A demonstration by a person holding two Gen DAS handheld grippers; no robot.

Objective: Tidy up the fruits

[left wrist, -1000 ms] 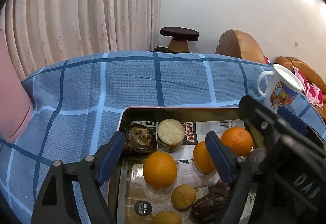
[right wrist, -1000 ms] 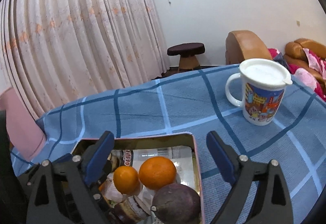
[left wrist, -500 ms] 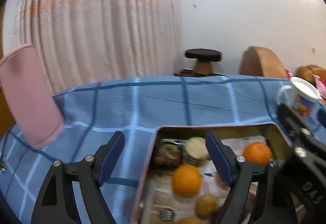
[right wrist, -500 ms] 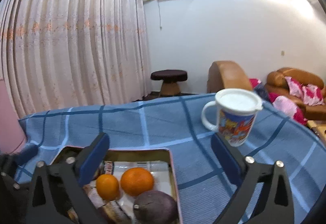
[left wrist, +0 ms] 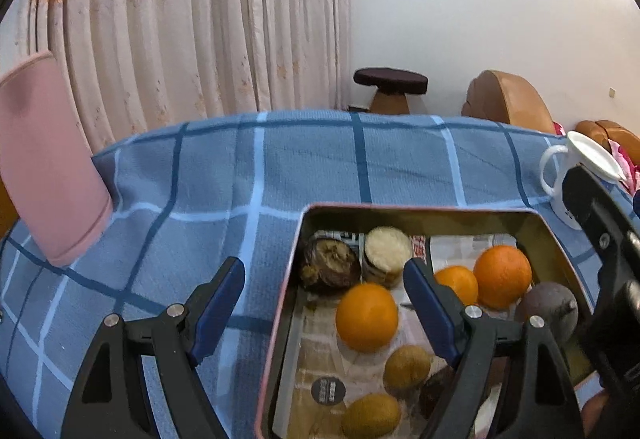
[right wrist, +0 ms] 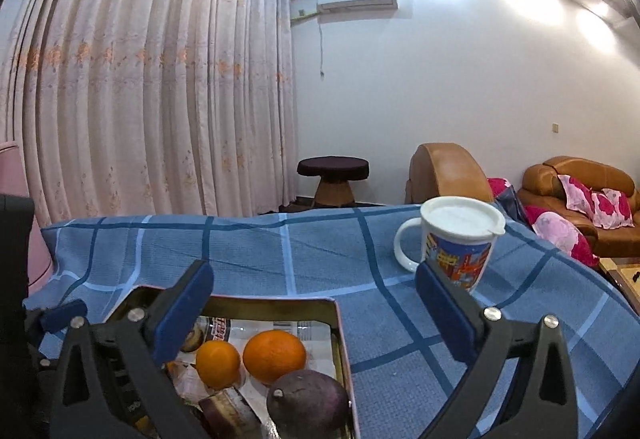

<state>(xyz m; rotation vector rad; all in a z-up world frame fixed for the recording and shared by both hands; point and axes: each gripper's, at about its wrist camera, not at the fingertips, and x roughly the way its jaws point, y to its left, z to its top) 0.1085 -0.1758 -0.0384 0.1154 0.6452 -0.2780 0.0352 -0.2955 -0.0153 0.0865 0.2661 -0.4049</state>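
Oranges point(left wrist: 367, 318) in tray point(left wrist: 420, 210); both grippers wide, empty.

My right gripper point(right wrist: 314, 309) hangs above the near edge of the blue checked tablecloth point(right wrist: 320, 251), its jaws wide apart after just opening further, with nothing between the blue pads point(right wrist: 184, 309). Below the left pad sits a metal tray point(right wrist: 340, 335) lined with printed paper. In it lie two oranges, a smaller one point(right wrist: 218, 363) touching a larger one point(right wrist: 274, 356), and a dark purple fruit point(right wrist: 307, 403) just in front of them. A lidded white mug point(right wrist: 456, 241) with a coloured print stands upright on the cloth beyond my right pad.
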